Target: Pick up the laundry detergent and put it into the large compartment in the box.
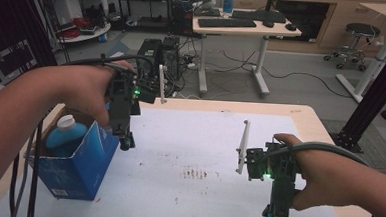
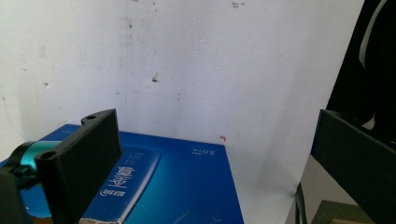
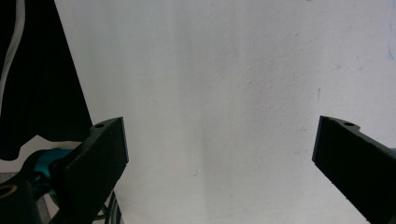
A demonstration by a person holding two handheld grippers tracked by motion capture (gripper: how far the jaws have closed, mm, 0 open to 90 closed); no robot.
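Note:
A blue cardboard box stands open at the table's left edge with a blue bottle, white-capped, inside it. My left gripper hangs at the box's upper right corner, pointing down. In the left gripper view the left gripper is open and holds nothing, with the printed side of the blue box just below its jaws. My right gripper is low over the white sheet at the front right. The right gripper view has the right gripper open over the bare white sheet.
Brown smudges mark the middle of the sheet. The wooden table edge frames it at the back right. A black frame post stands right of the table. Beyond it are a desk with keyboards, a computer tower and a stool.

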